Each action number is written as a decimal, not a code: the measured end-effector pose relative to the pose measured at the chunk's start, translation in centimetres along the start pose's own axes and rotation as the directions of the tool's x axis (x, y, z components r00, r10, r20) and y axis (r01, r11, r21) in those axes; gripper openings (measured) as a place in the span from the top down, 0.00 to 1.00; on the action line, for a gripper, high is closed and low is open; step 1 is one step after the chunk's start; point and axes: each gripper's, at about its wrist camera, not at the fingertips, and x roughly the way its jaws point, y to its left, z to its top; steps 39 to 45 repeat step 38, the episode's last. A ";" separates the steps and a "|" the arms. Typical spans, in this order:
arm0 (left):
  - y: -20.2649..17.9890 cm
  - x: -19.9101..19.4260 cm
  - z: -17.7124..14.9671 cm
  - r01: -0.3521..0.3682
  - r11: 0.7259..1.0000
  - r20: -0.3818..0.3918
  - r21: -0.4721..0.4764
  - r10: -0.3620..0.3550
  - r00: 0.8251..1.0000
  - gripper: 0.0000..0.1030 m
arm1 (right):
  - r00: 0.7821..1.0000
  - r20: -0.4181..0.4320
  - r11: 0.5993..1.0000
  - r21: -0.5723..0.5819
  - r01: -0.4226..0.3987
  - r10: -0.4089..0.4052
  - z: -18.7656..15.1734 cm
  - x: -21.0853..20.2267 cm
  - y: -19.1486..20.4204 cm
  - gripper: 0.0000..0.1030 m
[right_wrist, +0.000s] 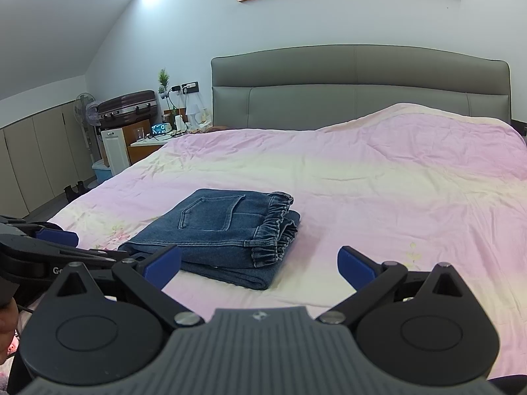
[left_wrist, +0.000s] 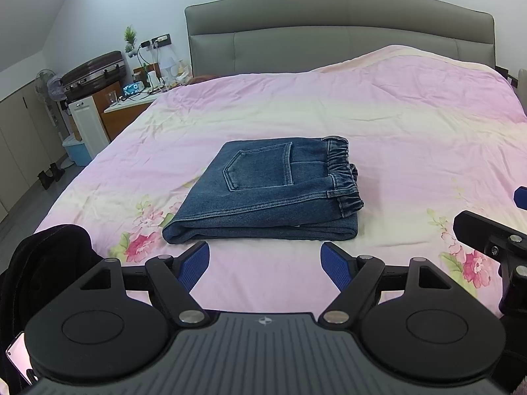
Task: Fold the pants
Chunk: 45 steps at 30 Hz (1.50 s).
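A pair of blue denim pants lies folded into a compact rectangle on the pink floral bedspread, back pocket up and elastic waistband to the right. It also shows in the right wrist view. My left gripper is open and empty, just in front of the pants' near edge. My right gripper is open and empty, in front of the pants' right corner. The right gripper's parts show at the right edge of the left wrist view, and the left gripper appears at the left of the right wrist view.
A grey padded headboard stands at the far end of the bed. Left of the bed are a cluttered nightstand, a suitcase, a fan and a blue bin. A dark garment lies at near left.
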 end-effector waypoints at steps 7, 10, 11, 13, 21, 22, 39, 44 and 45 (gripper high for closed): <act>-0.2 -0.2 -0.1 0.003 1.000 0.000 0.007 -0.003 1.000 0.13 | 1.000 0.004 1.000 -0.002 -0.005 0.005 0.2 -0.1 0.2 0.05; -0.2 -0.3 -0.1 0.002 1.000 0.004 0.011 -0.002 1.000 0.13 | 1.000 0.007 1.000 -0.003 -0.008 0.008 0.2 -0.2 0.1 0.05; -0.2 -0.3 -0.1 0.001 1.000 0.005 0.012 -0.001 1.000 0.13 | 1.000 0.008 1.000 -0.003 -0.008 0.008 0.2 -0.2 0.2 0.05; -0.2 -0.4 -0.1 0.002 1.000 0.007 0.012 -0.002 1.000 0.13 | 1.000 0.008 1.000 -0.003 -0.008 0.008 0.2 -0.2 0.2 0.05; -0.1 -0.7 -0.1 0.003 1.000 0.014 0.016 -0.003 1.000 0.13 | 1.000 0.009 1.000 -0.002 -0.008 0.008 0.2 -0.2 0.3 0.05; -0.1 -0.7 -0.1 0.003 1.000 0.014 0.016 -0.003 1.000 0.13 | 1.000 0.009 1.000 -0.003 -0.009 0.009 0.2 -0.2 0.3 0.05; 0.1 -0.7 0.0 0.006 1.000 0.017 0.021 -0.007 1.000 0.13 | 1.000 0.009 1.000 -0.003 -0.011 0.011 0.2 -0.3 0.4 0.05; 0.1 -0.7 0.0 0.006 1.000 0.017 0.021 -0.007 1.000 0.13 | 1.000 0.009 1.000 -0.003 -0.011 0.011 0.2 -0.3 0.4 0.05; 0.1 -0.7 0.0 0.006 1.000 0.017 0.021 -0.007 1.000 0.13 | 1.000 0.009 1.000 -0.003 -0.011 0.011 0.2 -0.3 0.4 0.05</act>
